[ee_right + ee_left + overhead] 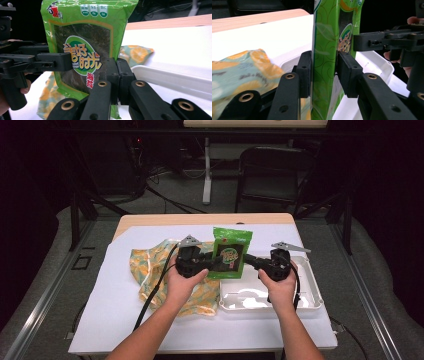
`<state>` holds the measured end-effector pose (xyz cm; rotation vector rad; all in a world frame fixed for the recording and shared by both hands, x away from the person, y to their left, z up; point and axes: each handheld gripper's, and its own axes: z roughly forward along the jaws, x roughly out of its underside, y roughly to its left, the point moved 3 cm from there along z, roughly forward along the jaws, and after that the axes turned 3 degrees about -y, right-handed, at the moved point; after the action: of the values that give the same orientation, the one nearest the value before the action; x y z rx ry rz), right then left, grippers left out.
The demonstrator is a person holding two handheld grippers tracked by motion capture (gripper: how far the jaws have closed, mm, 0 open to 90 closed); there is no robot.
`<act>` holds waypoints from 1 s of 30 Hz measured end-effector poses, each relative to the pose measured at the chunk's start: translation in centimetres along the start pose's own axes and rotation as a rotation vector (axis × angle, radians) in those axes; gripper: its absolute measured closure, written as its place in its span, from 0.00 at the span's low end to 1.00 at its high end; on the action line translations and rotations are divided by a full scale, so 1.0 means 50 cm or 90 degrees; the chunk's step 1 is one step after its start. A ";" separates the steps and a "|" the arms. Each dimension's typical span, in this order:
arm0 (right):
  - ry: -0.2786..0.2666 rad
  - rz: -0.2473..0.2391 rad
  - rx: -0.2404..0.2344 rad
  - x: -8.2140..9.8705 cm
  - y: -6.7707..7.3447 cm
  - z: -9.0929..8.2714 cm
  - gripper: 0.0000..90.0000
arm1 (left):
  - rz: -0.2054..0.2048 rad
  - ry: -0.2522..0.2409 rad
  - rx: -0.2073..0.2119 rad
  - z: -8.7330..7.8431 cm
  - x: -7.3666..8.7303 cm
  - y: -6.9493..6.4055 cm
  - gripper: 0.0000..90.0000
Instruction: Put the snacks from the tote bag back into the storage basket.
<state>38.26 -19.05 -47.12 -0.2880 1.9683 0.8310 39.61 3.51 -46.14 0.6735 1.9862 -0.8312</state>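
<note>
Seaweed snack pouch (230,253) upright over white tray (310,292); right gripper (117,75) clamps its edge; left gripper (323,73) parted, straddling pouch.

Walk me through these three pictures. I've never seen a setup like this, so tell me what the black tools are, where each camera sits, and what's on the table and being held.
A person holds a hand-operated two-jaw gripper in each hand. One picture looks down from above the table; the other two come from cameras riding on each gripper, looking along its jaws.

On the white-covered table lie an orange-print cloth bag and a white plastic tray. Above them, a green snack pouch is held upright. The right gripper is shut on the pouch's edge. The left gripper has the pouch between its jaws, which stand half open; whether its pads press on the pouch I cannot tell.
</note>
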 end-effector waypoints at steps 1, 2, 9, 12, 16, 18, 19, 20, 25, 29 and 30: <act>0.001 0.000 0.005 -0.001 -0.004 -0.003 0.99 | -0.001 0.002 -0.001 0.007 -0.001 -0.002 0.72; 0.002 -0.001 0.007 -0.002 -0.009 -0.005 0.99 | -0.004 0.001 -0.001 0.013 -0.002 -0.003 0.72; 0.005 0.001 0.028 -0.010 -0.038 -0.020 0.99 | -0.010 -0.003 0.005 0.053 -0.004 -0.011 0.71; 0.009 0.002 0.037 -0.010 -0.047 -0.022 0.99 | -0.011 0.001 0.000 0.066 -0.003 -0.012 0.70; 0.011 0.000 0.047 -0.009 -0.057 -0.024 1.00 | -0.015 0.007 -0.004 0.082 0.000 -0.009 0.69; 0.012 -0.004 0.055 -0.008 -0.061 -0.023 1.00 | -0.022 0.011 -0.008 0.090 0.003 -0.007 0.69; 0.015 -0.006 0.059 -0.007 -0.064 -0.023 1.00 | -0.021 0.015 -0.008 0.094 0.005 -0.004 0.69; 0.018 -0.008 0.062 -0.006 -0.065 -0.023 1.00 | -0.025 0.015 -0.008 0.098 0.007 -0.002 0.68; 0.024 -0.024 0.087 0.000 -0.071 -0.018 1.00 | -0.037 0.032 -0.005 0.115 0.013 0.009 0.69; 0.023 -0.033 0.103 0.004 -0.073 -0.014 1.00 | -0.047 0.040 -0.006 0.126 0.018 0.014 0.68; 0.021 -0.035 0.107 0.005 -0.075 -0.013 1.00 | -0.046 0.041 -0.006 0.128 0.019 0.015 0.68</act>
<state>39.61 -22.20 -48.73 -0.2569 2.0383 0.6242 42.87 -0.74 -49.81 0.6328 2.0812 -0.8535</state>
